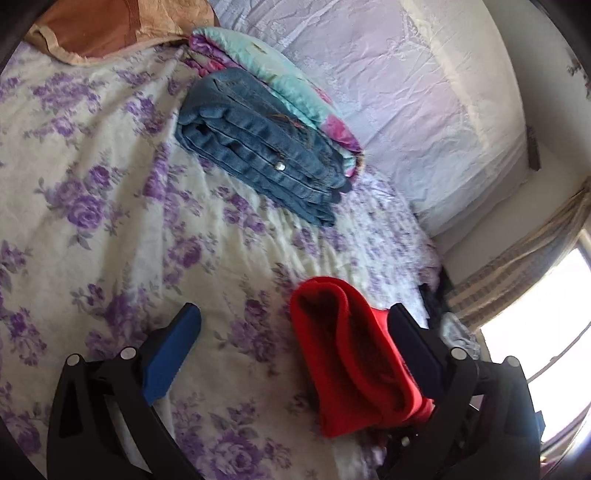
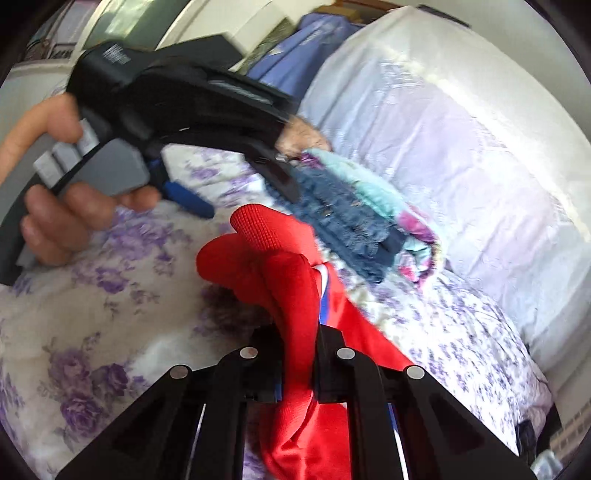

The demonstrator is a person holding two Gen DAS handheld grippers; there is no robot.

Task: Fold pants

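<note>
The red pants (image 1: 354, 354) hang bunched above the floral bed sheet (image 1: 92, 206). My left gripper (image 1: 295, 328) is open, its blue fingers (image 1: 173, 354) wide apart, with the red fabric against the right finger. In the right wrist view my right gripper (image 2: 299, 332) is shut on the red pants (image 2: 291, 280), which stick up between the jaws and trail down below. The left gripper's body (image 2: 177, 99) and the hand holding it show at the upper left.
A folded pair of blue jeans (image 1: 258, 147) lies on a folded teal and pink blanket (image 1: 280, 85) near a pale lilac pillow (image 1: 388, 92). A brown cushion (image 1: 118, 26) sits at the far left. A curtain and bright window (image 1: 535, 314) are at the right.
</note>
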